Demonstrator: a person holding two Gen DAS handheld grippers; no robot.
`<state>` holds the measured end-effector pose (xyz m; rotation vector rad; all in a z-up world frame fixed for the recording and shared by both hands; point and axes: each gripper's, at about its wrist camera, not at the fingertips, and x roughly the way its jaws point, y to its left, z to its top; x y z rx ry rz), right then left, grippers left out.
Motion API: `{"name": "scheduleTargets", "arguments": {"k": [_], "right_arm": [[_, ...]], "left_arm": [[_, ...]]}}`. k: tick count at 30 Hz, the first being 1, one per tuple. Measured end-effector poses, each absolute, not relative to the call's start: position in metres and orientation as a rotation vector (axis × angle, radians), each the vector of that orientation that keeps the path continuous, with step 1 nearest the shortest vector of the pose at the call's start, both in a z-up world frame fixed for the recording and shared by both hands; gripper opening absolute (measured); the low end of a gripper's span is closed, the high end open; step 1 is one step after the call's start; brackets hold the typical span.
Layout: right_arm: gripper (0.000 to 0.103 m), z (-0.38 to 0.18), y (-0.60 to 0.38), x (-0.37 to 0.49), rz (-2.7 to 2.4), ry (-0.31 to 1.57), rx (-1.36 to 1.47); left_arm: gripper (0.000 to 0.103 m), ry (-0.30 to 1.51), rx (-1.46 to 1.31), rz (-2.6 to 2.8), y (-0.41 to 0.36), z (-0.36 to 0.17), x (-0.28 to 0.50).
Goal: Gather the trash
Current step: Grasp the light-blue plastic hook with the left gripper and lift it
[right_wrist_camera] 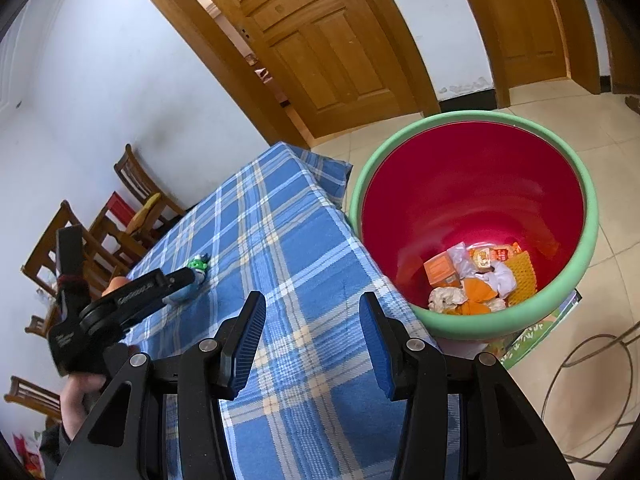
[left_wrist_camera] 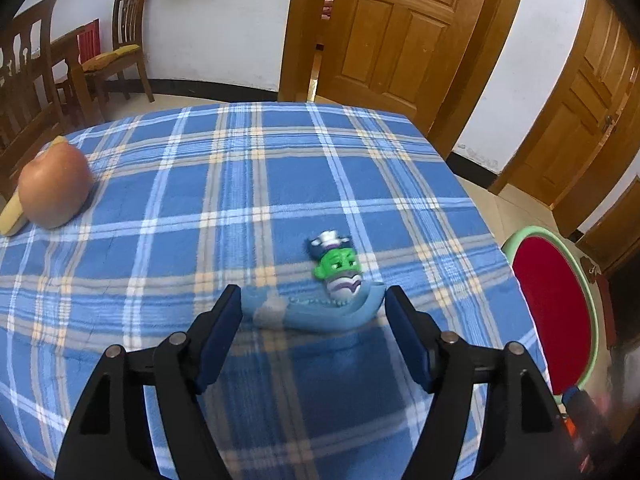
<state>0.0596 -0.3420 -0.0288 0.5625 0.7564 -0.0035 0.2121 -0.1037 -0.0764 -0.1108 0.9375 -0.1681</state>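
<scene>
- Left gripper [left_wrist_camera: 314, 294]: jaws spread wide, nothing pinched; pads bare, standing either side of a gap over the checked tablecloth [left_wrist_camera: 248, 184].
- Just ahead of its fingertips, lying on the cloth: a blue wrapper [left_wrist_camera: 320, 312] with a small green-faced toy [left_wrist_camera: 338, 270] at its far edge; wrapper near both pads, contact not clear through the blur.
- Far ahead and to the left of that gripper: an apple [left_wrist_camera: 54, 188], with a yellow thing [left_wrist_camera: 14, 214] half hidden behind it, too cut off to name.
- To its right, off the table's edge: a bin [left_wrist_camera: 554, 312], red inside with a green rim.
- Right gripper [right_wrist_camera: 312, 320]: jaws parted, empty, hanging over the near part of the same cloth.
- Ahead and right of it: the bin [right_wrist_camera: 480, 184] on the floor, touching or just beside the table's edge, holding crumpled paper, orange scraps and small boxes [right_wrist_camera: 478, 276].
- Ahead and left of it: the other gripper seen from the side, a hand [right_wrist_camera: 80, 396] around its grip, its tips down by the wrapper and toy.
- Behind the table: wooden chairs [left_wrist_camera: 124, 40] by a white wall, wooden doors [left_wrist_camera: 400, 32] beyond.
</scene>
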Motion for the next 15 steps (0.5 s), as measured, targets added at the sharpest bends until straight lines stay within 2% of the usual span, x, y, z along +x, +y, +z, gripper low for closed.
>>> {"name": "scheduleTargets", "arguments": {"k": [15], "right_arm": [[0.050, -0.029, -0.343, 0.059, 0.000, 0.760, 0.562]], "left_arm": [[0.072, 0.921, -0.110, -0.176, -0.097, -0.083, 0.204]]}}
